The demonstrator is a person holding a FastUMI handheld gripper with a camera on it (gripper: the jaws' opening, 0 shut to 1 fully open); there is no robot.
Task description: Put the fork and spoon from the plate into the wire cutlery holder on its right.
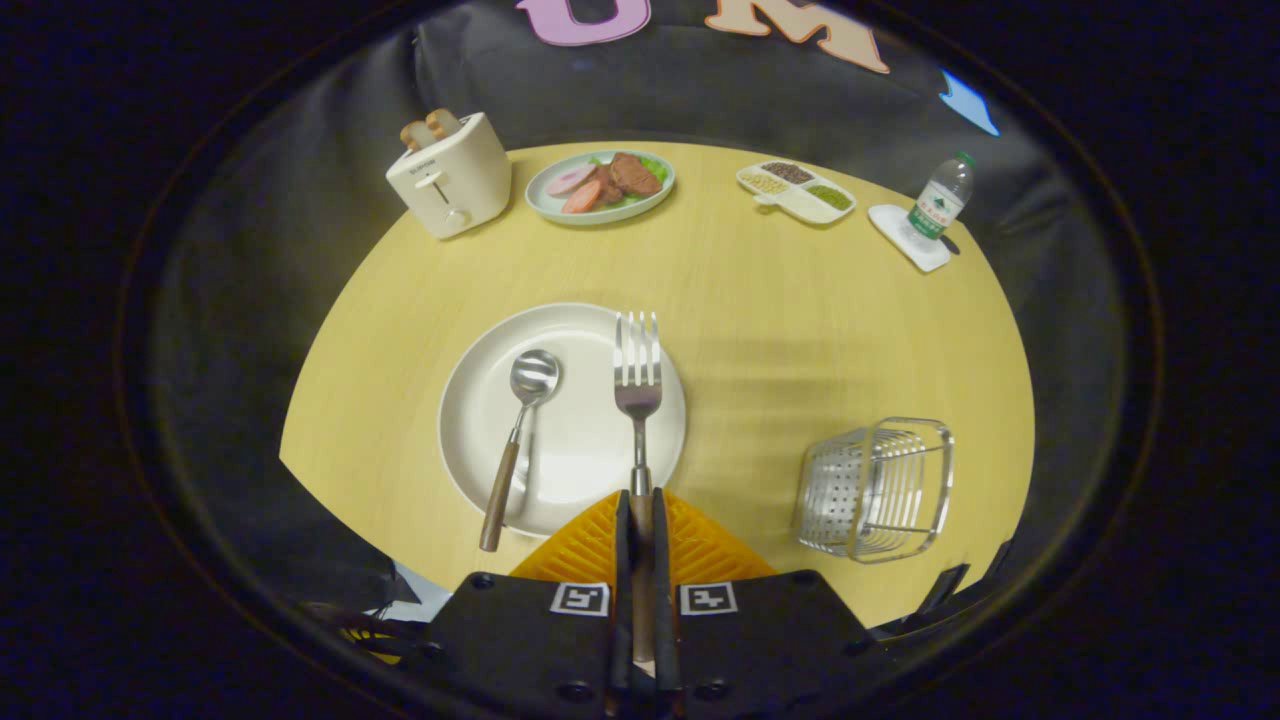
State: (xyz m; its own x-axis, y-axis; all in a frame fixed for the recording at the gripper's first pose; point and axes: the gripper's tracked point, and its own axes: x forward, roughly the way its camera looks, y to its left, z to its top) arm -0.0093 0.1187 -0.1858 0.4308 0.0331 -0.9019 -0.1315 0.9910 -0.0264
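The claw [641,520] is gripping the wooden handle of the silver steel fork [637,385], both fingers pressing on it from either side, narrowed to the width of the handle. The fork is projecting straight ahead of the fingers, tines forward, over the right portion of the round white ceramic plate [470,440]. Whether the tines are resting on the plate or are just clear of it cannot be determined.

The silver spoon with the brown wooden handle [520,440] is lying on the left portion of the plate, bowl pointing away, handle end overhanging the near rim. It is untouched and apart from the fork.

The chrome wire cutlery holder [880,488] is standing to the right of the plate, near the right edge of the pale yellow round wooden counter [760,290], well apart from the fork.

Assessment: the step in hand is carrying the fork to the holder. To do it well, the grip should be kept firm, as the hold is far back on the handle and the heavy head could swing. The fork should be raised clear of the plate rim before travelling right, then tipped upright above the holder's open top and lowered inside before release. Striking the light wire frame could push it toward the counter edge.

The cream toaster [452,178], food plate [600,186], divided dish [797,190] and water bottle [940,198] are standing along the far edge, out of the path.
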